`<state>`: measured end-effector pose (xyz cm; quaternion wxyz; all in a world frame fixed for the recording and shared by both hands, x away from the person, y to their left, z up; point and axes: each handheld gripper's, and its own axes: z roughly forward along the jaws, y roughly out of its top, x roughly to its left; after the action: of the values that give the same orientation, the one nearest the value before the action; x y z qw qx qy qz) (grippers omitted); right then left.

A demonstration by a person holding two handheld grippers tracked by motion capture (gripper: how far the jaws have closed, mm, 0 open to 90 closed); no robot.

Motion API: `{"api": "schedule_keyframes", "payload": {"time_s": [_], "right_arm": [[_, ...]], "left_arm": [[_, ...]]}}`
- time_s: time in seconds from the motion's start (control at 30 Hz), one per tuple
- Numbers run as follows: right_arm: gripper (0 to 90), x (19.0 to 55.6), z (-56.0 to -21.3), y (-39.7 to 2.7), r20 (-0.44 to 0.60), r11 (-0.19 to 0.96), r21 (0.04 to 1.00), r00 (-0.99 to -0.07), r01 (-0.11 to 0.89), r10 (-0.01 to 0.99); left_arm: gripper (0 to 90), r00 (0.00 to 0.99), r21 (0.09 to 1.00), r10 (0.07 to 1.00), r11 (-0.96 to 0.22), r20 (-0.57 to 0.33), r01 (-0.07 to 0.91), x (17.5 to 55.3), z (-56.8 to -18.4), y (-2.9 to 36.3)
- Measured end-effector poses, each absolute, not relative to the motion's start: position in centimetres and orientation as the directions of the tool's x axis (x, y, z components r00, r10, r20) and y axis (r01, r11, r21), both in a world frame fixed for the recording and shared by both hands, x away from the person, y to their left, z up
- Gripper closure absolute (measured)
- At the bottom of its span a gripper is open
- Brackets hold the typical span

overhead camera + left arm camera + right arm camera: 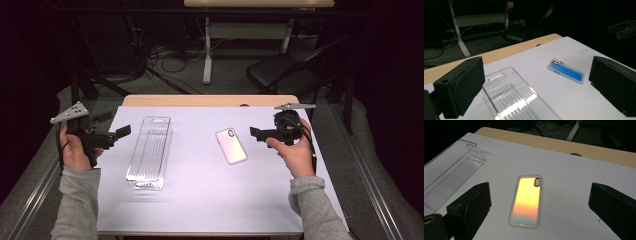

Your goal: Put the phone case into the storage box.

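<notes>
A person sits at a table covered by a white sheet (200, 200), holding a two-jaw gripper in each hand above it. The right gripper (256, 133) hovers just beside a phone case (231, 145), which lies flat near the middle of the sheet, camera cutout toward the far edge; in the right gripper view the phone case (526, 201) shimmers orange and yellow between the spread jaws, which grip nothing. The left gripper (122, 132) hangs at the near-left, its jaws also wide apart and empty, pointed toward a clear plastic package tray (149, 151) that lies lengthwise on the sheet, well apart from the case. The likely trouble lies in the case itself: it sits thin and flush on the sheet, so jaws closing from above could skate off its glossy back or push it sliding rather than lift it. A pinch on one rim alone could flex the soft shell and let it spring free. The light tray could also scoot if bumped
</notes>
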<state>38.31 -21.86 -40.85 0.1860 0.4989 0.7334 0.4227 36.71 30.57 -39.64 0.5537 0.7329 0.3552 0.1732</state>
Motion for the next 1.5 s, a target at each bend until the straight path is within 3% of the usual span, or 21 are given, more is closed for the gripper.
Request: {"api": "schedule_keyframes", "payload": {"time_s": [0.23,0.4,0.53,0.87,1.5], "right_arm": [[5.2,40.2,-40.6,-20.5,0.150,0.167,0.768,-0.427,0.618,0.892],[13.4,41.8,-40.6,-19.2,0.111,0.208,0.745,-0.426,0.633,0.898],[14.9,43.2,-40.7,-18.1,0.084,0.244,0.721,-0.431,0.649,0.898],[15.0,45.6,-41.8,-16.7,0.048,0.300,0.645,-0.429,0.703,0.902],[17.6,49.4,-46.1,-16.4,0.043,0.296,0.534,-0.375,0.792,0.926]], "left_arm": [[0.5,0.674,0.930,0.719,-0.108,-0.171,0.351,37.3,-40.2,30.6],[0.5,0.669,0.926,0.721,-0.107,-0.179,0.362,37.6,-40.6,30.4],[0.5,0.661,0.923,0.727,-0.101,-0.187,0.372,37.5,-40.7,30.5],[0.5,0.626,0.910,0.752,-0.088,-0.206,0.406,37.5,-40.8,30.9],[0.5,0.607,0.909,0.772,-0.097,-0.190,0.406,37.7,-41.2,31.0]]}}
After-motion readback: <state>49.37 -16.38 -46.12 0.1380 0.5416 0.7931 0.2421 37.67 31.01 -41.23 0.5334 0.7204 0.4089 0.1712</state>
